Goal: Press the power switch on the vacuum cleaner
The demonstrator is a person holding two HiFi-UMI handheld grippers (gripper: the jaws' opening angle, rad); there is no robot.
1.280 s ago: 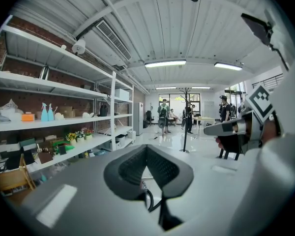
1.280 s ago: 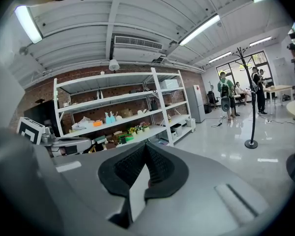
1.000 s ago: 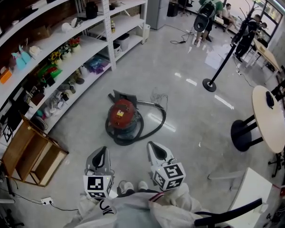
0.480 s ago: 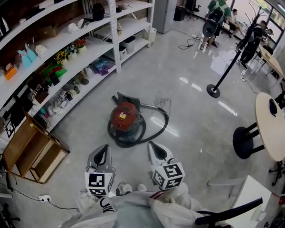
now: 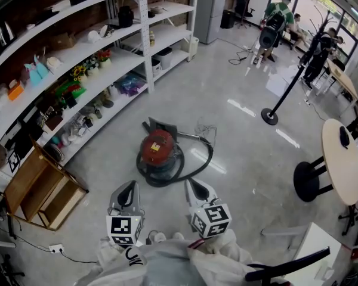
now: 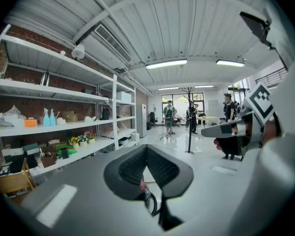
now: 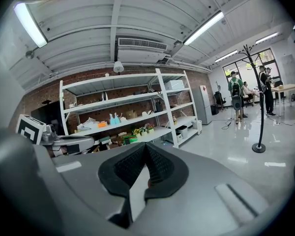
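Head view: left tongs (image 5: 129,187) and right tongs (image 5: 191,183) both pinched together, empty, apart from the vacuum cleaner (image 5: 157,149).

On the floor in my head view, the vacuum cleaner (image 5: 158,151) is too small for me to pick out its power switch. In my left gripper view my closed jaws cover nearly all of it; only a red sliver and a loop of hose (image 6: 150,200) show. The round desk (image 5: 340,159) runs off the right edge.
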